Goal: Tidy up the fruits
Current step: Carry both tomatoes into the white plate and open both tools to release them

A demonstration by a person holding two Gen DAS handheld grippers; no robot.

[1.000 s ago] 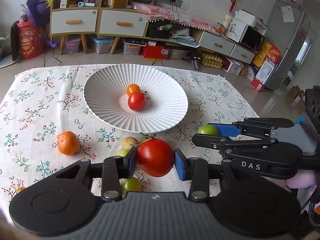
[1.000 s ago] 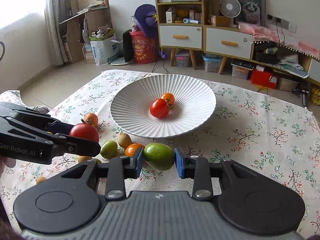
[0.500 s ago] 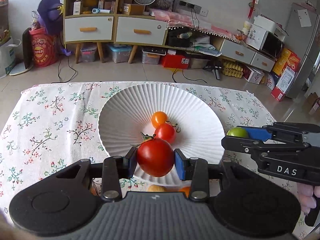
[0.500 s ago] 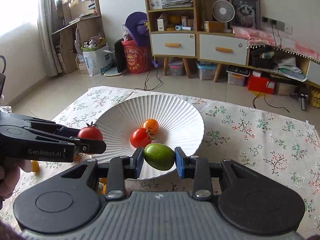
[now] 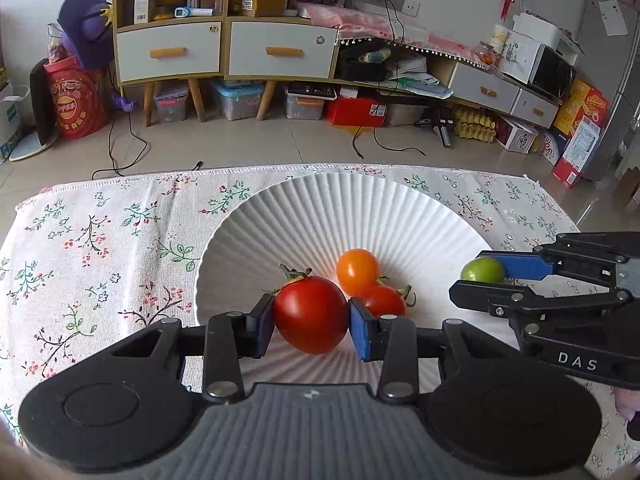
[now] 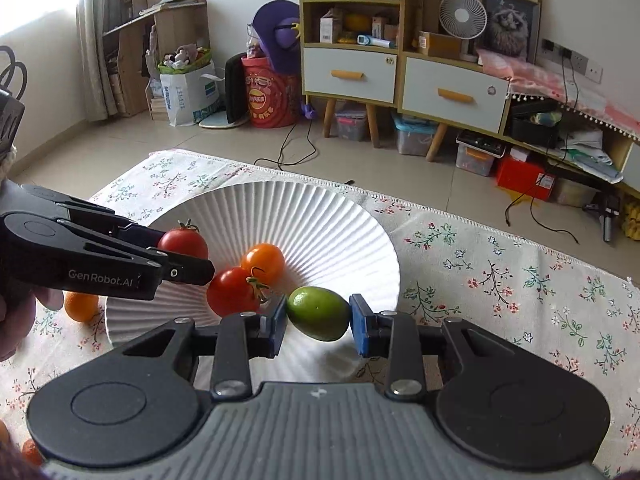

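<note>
The left gripper (image 5: 311,316) is clamping a large red tomato (image 5: 311,314) over the near side of the white plate (image 5: 320,208); the right gripper (image 6: 318,314) is pinching a green tomato (image 6: 319,313) over its near right rim. Only the right wrist view is showing an orange fruit (image 6: 81,306) (partly hidden) left of the plate.

Plate (image 5: 304,216) sits on the worktop (image 5: 100,240), two small tomatoes (image 6: 256,276) touching at its centre. Left tool (image 5: 311,316) holds a large tomato (image 5: 310,314) over the plate's near-left part; right tool (image 6: 318,314) holds a lime-like fruit (image 6: 319,313) over the near-right rim. One citrus (image 6: 81,306), possibly a tangerine, lies on the worktop left of the plate.
</note>
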